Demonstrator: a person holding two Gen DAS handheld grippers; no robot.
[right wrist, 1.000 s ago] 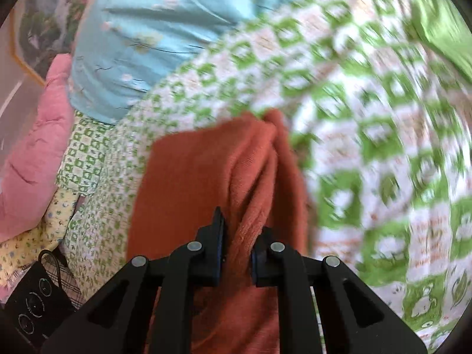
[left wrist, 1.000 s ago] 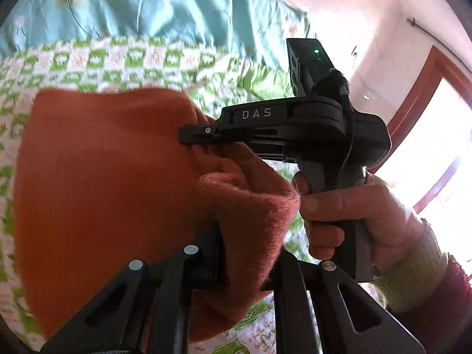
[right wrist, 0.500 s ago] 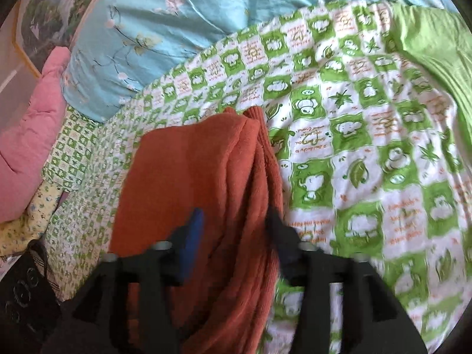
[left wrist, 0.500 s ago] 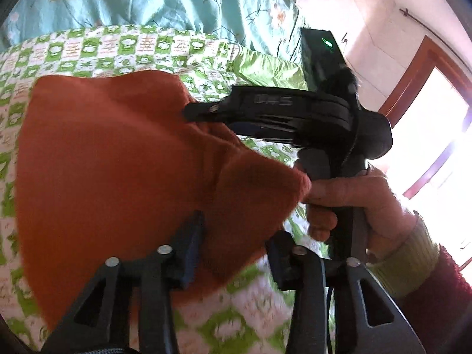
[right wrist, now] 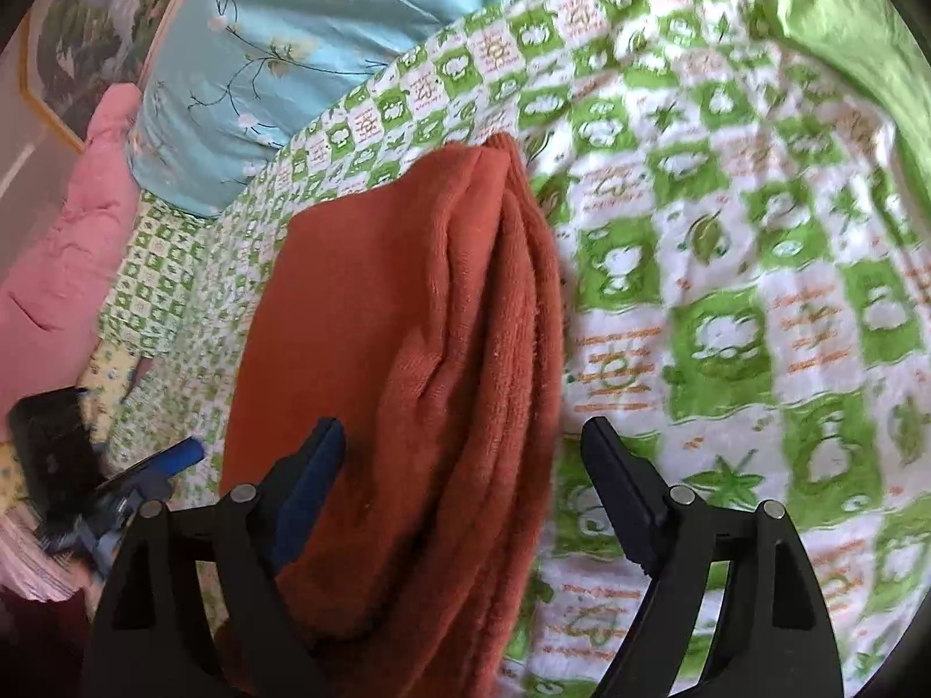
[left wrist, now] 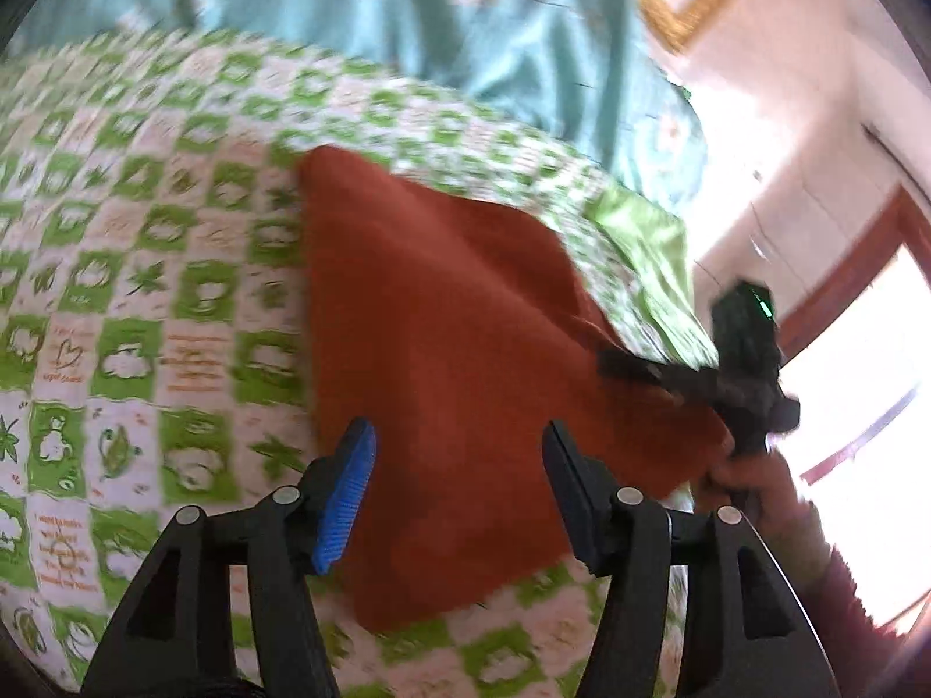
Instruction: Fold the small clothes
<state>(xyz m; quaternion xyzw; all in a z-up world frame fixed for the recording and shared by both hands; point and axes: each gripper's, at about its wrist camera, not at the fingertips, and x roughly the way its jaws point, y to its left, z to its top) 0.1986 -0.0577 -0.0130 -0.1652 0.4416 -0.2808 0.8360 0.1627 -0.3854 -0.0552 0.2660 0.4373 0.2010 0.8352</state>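
Both tools free of the folded garment

Left tool point(left wrist: 459, 483) gapes wide, empty, over the rust-orange fleece garment point(right wrist: 407, 349) folded mid-bed on the green-checked quilt point(right wrist: 727, 291); right tool point(right wrist: 465, 488) likewise wide, empty: best press stacked right-hand edges flat before regripping

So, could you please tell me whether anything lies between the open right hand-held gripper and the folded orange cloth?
Nothing visible does. The right hand-held gripper hangs open directly over the folded orange cloth, which lies alone on the green checked bedspread.
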